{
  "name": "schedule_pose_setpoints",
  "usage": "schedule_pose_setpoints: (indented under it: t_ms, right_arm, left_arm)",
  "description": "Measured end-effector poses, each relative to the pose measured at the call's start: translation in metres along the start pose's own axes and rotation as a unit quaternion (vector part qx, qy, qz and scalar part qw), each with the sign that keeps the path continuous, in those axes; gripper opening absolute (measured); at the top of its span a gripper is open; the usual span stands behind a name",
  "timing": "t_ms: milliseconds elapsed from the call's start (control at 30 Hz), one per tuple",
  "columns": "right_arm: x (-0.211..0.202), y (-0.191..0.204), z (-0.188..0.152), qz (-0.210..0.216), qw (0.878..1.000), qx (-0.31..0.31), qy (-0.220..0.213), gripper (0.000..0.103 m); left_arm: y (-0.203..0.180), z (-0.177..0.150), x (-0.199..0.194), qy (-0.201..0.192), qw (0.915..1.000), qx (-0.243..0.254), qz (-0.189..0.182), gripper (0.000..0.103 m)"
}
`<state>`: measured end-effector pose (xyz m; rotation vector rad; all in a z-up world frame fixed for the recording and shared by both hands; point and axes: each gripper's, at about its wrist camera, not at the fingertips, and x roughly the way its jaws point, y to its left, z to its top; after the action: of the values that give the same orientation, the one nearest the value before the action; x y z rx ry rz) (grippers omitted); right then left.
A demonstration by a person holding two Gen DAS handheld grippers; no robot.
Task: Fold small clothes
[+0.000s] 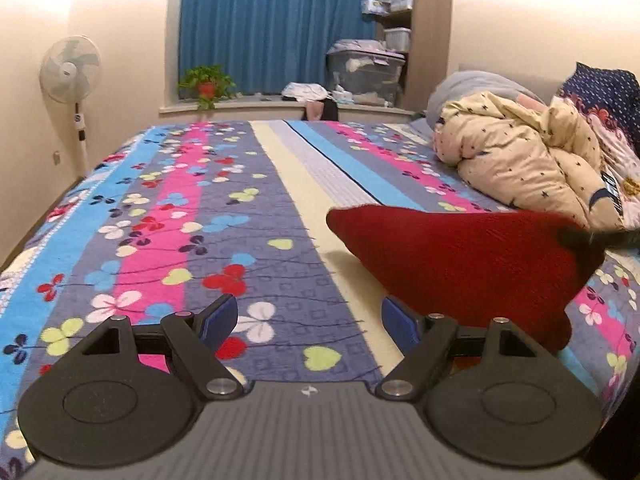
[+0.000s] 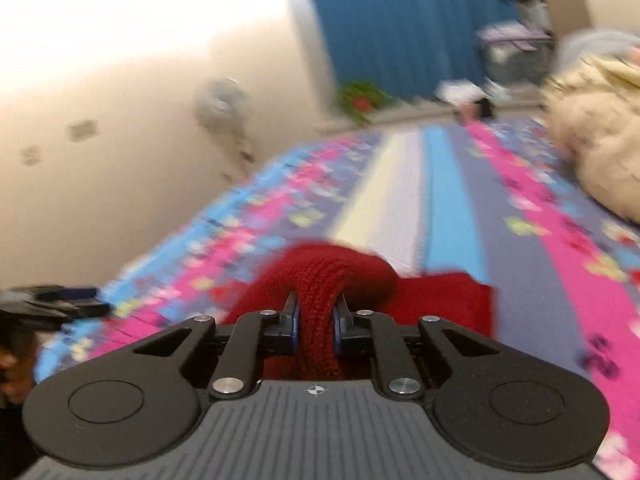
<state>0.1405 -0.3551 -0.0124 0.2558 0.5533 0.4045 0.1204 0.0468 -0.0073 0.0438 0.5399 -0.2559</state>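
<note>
The right tongs (image 2: pixel 316 316) are pinched shut on a bunched fold of the red knitted garment (image 1: pixel 468 264), lifting it off the bed (image 1: pixel 280 184). The left tongs (image 1: pixel 308 320) gape wide and empty; the garment hangs just right of them, its free corner pointing left.

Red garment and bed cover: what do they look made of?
Red garment: chunky knit, probably wool or acrylic yarn; matte, with looped ribbing visible where the right gripper pinches it.
Bed cover: looks like soft woven or terry-like printed fabric, matte, with faint grid texture; fibre unclear.
</note>
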Motion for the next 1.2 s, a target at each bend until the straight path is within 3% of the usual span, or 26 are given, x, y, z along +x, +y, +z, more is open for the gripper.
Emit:
schedule_pose_setpoints:
  t_ms: [67, 133, 167, 267, 400, 433, 500, 600, 700, 767, 833, 933, 1033, 1133, 1200]
  right_arm:
    - [0.021, -0.026, -0.015, -0.028, 0.994, 0.039, 0.102, 0.015]
    - [0.041, -0.042, -0.041, -0.04, 0.978, 0.068, 0.194, 0.016]
    - [0.044, -0.039, -0.046, -0.036, 0.977, 0.055, 0.204, 0.017]
    - [0.031, -0.029, -0.042, -0.021, 0.985, 0.015, 0.173, 0.022]
    - [0.016, -0.046, -0.029, 0.01, 0.989, 0.092, 0.117, 0.036]
    - [0.014, -0.048, -0.026, 0.008, 0.989, 0.105, 0.102, 0.045]
    - [0.013, -0.052, -0.025, 0.0, 0.989, 0.112, 0.092, 0.054]
    - [0.028, -0.044, -0.032, -0.018, 0.989, 0.082, 0.125, 0.059]
    - [0.046, -0.046, -0.052, -0.052, 0.976, 0.052, 0.205, 0.062]
    - [0.043, -0.046, -0.048, -0.052, 0.977, 0.045, 0.202, 0.062]
    - [0.037, -0.052, -0.044, -0.044, 0.978, 0.064, 0.192, 0.061]
    - [0.019, -0.066, -0.036, -0.014, 0.981, 0.124, 0.148, 0.062]
    - [0.016, -0.081, -0.032, -0.01, 0.978, 0.176, 0.11, 0.072]
    - [0.023, -0.083, -0.031, -0.022, 0.977, 0.18, 0.112, 0.075]
    - [0.027, -0.085, -0.03, -0.026, 0.975, 0.188, 0.112, 0.076]
  left_arm:
    - [-0.01, 0.0, 0.008, 0.002, 0.9998, 0.012, -0.014, 0.083]
    - [-0.02, 0.001, 0.019, 0.006, 0.9993, 0.023, -0.029, 0.083]
    - [-0.027, 0.002, 0.025, 0.011, 0.9986, 0.031, -0.041, 0.083]
    - [-0.049, 0.007, 0.036, 0.01, 0.9959, 0.057, -0.07, 0.083]
    - [-0.08, 0.014, 0.049, -0.003, 0.989, 0.096, -0.112, 0.083]
    - [-0.088, 0.014, 0.055, -0.001, 0.9867, 0.106, -0.123, 0.084]
    - [-0.099, 0.006, 0.074, 0.029, 0.9815, 0.118, -0.148, 0.083]
    - [-0.111, -0.026, 0.115, 0.134, 0.9686, 0.133, -0.162, 0.084]
    - [-0.11, -0.033, 0.118, 0.139, 0.9664, 0.124, -0.177, 0.085]
    - [-0.105, -0.024, 0.111, 0.122, 0.9679, 0.12, -0.184, 0.085]
    - [-0.092, -0.017, 0.11, 0.107, 0.9724, 0.094, -0.185, 0.086]
    - [-0.068, -0.006, 0.12, 0.102, 0.978, 0.014, -0.182, 0.088]
    - [-0.058, 0.007, 0.128, 0.09, 0.9814, -0.036, -0.165, 0.091]
    - [-0.047, 0.012, 0.148, 0.111, 0.9756, -0.084, -0.17, 0.098]
    - [-0.039, 0.012, 0.165, 0.135, 0.9667, -0.122, -0.18, 0.099]
